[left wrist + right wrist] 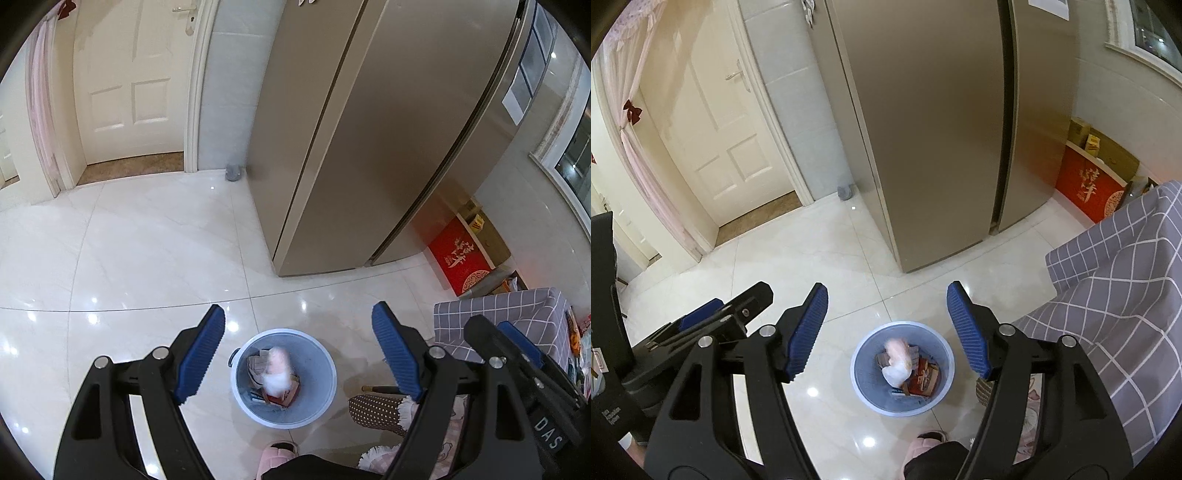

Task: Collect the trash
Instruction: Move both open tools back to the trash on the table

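blue ribbed pads line both sets of jaws. right gripper (888, 328): jaws released, spread wide, nothing between the pads. left gripper (299, 350): jaws also released and empty. both point down over a pale blue trash bin (862, 387) standing on the glossy tiled floor (147, 258). inside the bin, a blurred pink-and-white wad (897, 360) lies on top of cardboard scraps and a red packet (925, 378). a pink slipper (929, 441) sits just beside the bin. a grey checked cloth (1126, 295) hangs to the right. a tall bronze refrigerator (934, 129) stands beyond.
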`<state>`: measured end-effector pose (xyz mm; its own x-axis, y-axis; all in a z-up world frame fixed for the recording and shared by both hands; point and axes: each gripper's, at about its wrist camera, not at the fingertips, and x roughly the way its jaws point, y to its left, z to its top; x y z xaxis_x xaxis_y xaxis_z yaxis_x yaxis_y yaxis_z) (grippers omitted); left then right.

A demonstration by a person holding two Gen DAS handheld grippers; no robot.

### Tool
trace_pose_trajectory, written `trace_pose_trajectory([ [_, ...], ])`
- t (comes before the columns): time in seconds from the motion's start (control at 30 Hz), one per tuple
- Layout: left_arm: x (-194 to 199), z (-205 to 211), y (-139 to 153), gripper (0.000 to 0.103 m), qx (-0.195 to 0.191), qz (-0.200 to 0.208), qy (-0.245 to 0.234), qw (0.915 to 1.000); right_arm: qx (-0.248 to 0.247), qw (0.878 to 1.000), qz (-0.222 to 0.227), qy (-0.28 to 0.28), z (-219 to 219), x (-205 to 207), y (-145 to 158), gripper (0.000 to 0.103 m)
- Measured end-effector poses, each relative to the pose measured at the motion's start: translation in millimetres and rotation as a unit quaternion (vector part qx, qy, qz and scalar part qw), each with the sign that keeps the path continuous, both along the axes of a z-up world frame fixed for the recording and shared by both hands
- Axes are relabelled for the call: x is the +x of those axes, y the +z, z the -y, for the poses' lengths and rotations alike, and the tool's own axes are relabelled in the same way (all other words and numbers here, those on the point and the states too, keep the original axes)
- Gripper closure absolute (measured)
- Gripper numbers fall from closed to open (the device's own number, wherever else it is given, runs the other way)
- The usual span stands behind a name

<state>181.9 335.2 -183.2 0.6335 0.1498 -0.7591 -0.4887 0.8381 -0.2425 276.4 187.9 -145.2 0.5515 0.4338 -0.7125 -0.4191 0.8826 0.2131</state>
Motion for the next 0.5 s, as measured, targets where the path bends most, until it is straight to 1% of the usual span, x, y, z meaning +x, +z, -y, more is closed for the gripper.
trace_pose_trajectory([
  [0.2,-3.9,12.4,7.6,0.023,0.009,0.005,-0.007,0.9999,0.001,1.0,0.003,-0.006,10.9,-5.5,5.6,0.036],
  [0.37,-7.0,28.9,21.1,0.023,0.023,0.013,-0.017,0.9995,0.005,1.0,0.01,-0.013,23.9,-12.3,13.9,0.036],
  [0.5,-10.4,46.1,32.2,0.023,0.033,0.021,-0.028,0.9988,0.011,0.999,0.02,-0.023,42.5,-19.6,23.7,0.036],
])
